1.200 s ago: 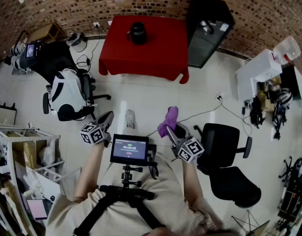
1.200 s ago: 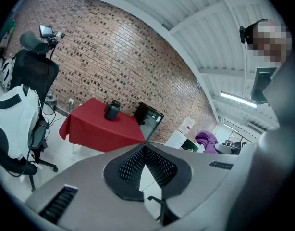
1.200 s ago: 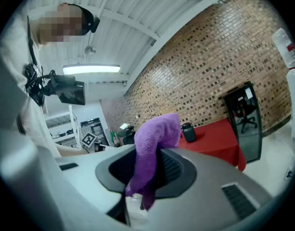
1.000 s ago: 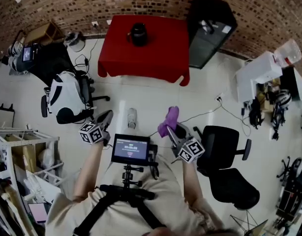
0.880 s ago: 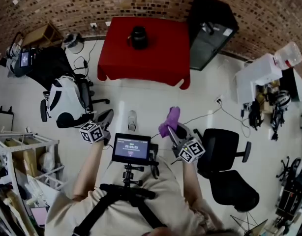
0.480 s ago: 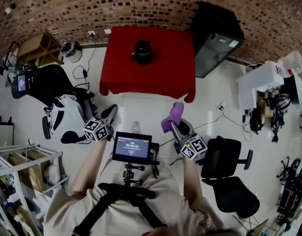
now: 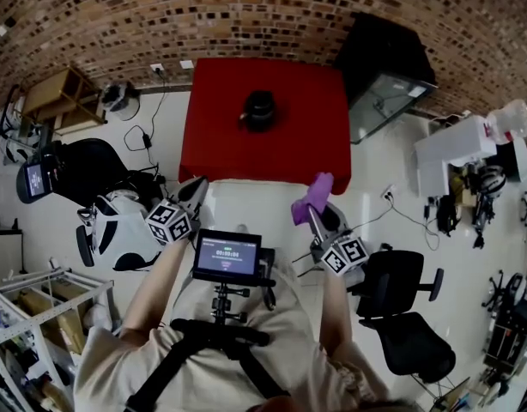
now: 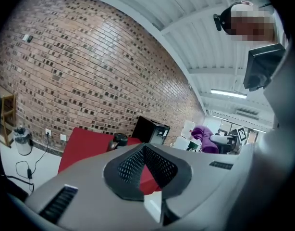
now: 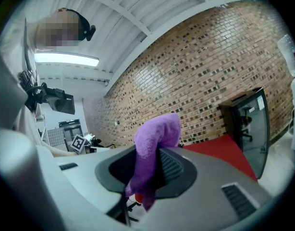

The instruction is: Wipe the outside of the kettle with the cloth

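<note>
right gripper (image 7: 315, 215) fingers grasping purple cloth (image 7: 312, 197) | left gripper (image 7: 193, 196) clenched, empty | kettle (image 7: 261, 110) on bench (image 7: 319, 144) well ahead of fingers; wiping unstarted

Black round kettle (image 7: 262, 110): one.
Crumpled purple cloth (image 7: 312, 198): one.
Square red-covered bench (image 7: 289, 136): one.
Grey hand-held claws: two, namely the left claw (image 7: 196, 190) and the right claw (image 7: 315, 215).
Tall black glass-fronted cabinet (image 7: 388, 71): one.
Small lit screen on a chest mount (image 7: 227, 256): one.
</note>
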A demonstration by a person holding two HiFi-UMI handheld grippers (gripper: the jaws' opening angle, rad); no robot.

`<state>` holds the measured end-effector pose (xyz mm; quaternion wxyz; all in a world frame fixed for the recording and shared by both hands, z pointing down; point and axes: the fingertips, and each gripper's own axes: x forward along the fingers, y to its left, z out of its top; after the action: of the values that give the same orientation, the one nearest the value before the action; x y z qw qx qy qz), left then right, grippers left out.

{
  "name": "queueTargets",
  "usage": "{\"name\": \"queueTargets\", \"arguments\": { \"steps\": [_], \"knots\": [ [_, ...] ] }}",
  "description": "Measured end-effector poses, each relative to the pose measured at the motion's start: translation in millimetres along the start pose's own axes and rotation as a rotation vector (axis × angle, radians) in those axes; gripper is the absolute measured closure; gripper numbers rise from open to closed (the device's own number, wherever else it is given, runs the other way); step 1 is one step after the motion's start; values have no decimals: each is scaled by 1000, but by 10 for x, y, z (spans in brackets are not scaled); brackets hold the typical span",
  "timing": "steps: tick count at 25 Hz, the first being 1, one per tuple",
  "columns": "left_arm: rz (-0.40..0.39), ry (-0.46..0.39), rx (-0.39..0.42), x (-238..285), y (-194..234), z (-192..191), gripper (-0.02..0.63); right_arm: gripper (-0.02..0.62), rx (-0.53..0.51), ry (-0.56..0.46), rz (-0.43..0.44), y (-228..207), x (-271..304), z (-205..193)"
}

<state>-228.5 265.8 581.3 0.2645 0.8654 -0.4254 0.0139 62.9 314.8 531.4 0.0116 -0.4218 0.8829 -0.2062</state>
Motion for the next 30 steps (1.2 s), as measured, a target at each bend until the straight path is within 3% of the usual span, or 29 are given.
{"name": "queueTargets", "arguments": {
  "steps": [12,23,27,30],
  "knots": [
    [-6,24,-9,338,141,127,600,479,16,4,11,-170,319,92],
    [47,60,-63,1079,397,185,598,479,33,74,97,-856,880,281],
    [88,97,-69,1496,550,230,543,480,33,94,134,-1171,1169,519],
    [119,135,-30,1810,653,243,511,479,23,113,163,-1384,1396,668]
  ]
}}
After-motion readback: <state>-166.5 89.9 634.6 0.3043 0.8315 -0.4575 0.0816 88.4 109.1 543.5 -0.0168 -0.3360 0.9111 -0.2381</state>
